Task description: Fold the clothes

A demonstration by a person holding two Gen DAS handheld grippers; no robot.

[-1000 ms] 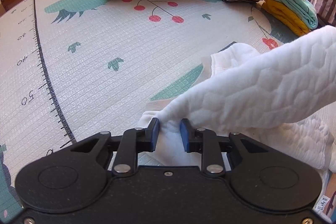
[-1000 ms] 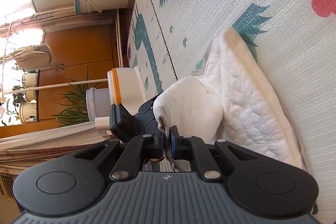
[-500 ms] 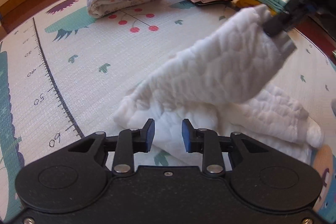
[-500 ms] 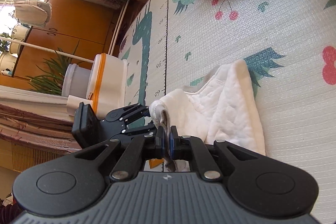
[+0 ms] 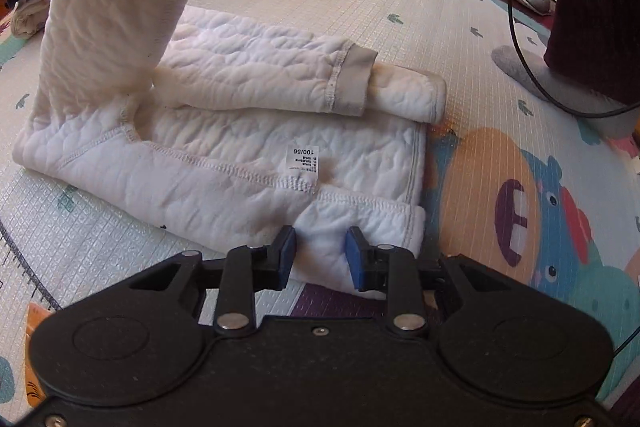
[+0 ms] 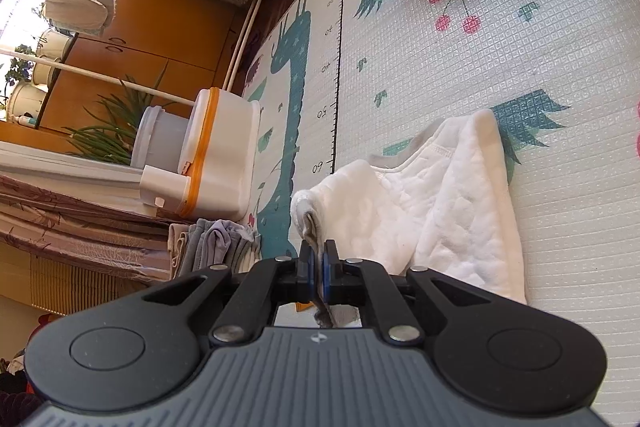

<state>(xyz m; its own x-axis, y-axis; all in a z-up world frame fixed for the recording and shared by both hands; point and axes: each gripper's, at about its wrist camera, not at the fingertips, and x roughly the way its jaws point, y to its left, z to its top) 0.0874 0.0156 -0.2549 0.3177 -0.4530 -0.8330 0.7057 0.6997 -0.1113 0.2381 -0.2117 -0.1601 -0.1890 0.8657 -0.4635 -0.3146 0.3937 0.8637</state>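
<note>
A white quilted cotton garment (image 5: 248, 163) lies partly folded on the patterned foam play mat (image 5: 400, 3) on the floor. The right gripper (image 6: 319, 269) is clamped tight on the grey cuff of one sleeve (image 5: 120, 7), holding it lifted above the rest. The left gripper (image 5: 320, 255) hovers over the garment's near hem with its jaws partly apart, gripping nothing.

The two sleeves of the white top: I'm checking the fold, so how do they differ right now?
The raised sleeve stands up off the mat, its grey cuff pinched in the right tool. The flat sleeve lies folded across the white top, untouched, its cuff free. Both are quilted white with grey cuffs.
</note>
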